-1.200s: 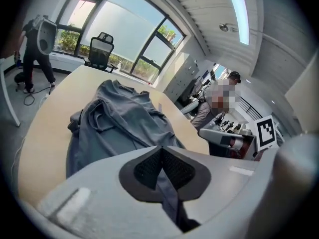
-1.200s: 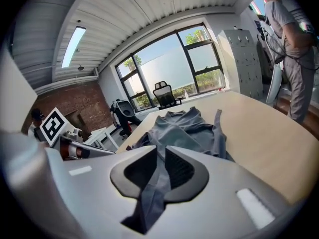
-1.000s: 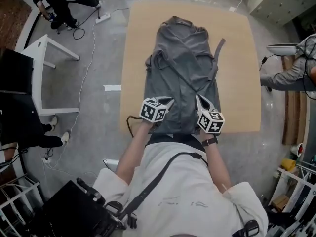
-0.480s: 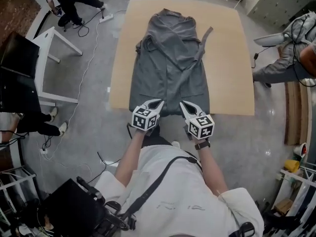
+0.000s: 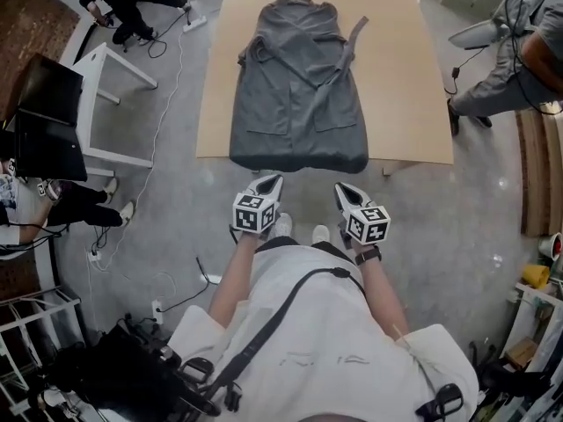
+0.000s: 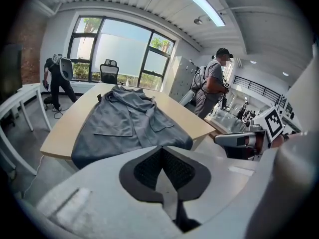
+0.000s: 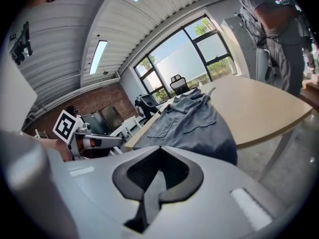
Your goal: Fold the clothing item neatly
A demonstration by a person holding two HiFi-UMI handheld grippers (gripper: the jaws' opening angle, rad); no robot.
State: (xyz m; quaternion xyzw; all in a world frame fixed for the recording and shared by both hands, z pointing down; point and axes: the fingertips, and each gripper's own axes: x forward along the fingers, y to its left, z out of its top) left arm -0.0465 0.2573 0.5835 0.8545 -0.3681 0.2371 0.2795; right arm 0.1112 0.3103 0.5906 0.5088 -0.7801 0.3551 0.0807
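Down at the very bottom of the head view, the person's white top (image 5: 325,341) hides the floor under it. Two pale shoes (image 5: 281,227) peek out just past it.

Next come the left gripper (image 5: 274,180) and the right gripper (image 5: 339,188). Both hang over the floor, a little short of the near edge of the bench (image 5: 400,86), and touch nothing. The fingers of both are shut tight with nothing in between. Each gripper view shows its dark pads pressed together.

The grey clothing item (image 5: 299,95) lies flat along the middle of the bench, with its collar at the far end. Its bottom edge droops over the bench's near edge, so that bit is hard to see. A grey belt (image 5: 350,44) lies slanted on its right side, toward the bench's far end.

Beside the bench's right side, a person (image 5: 528,51) is cut off by the picture's edge. Past the bench's far left corner another person (image 5: 123,7) bends low, too small to make out well.
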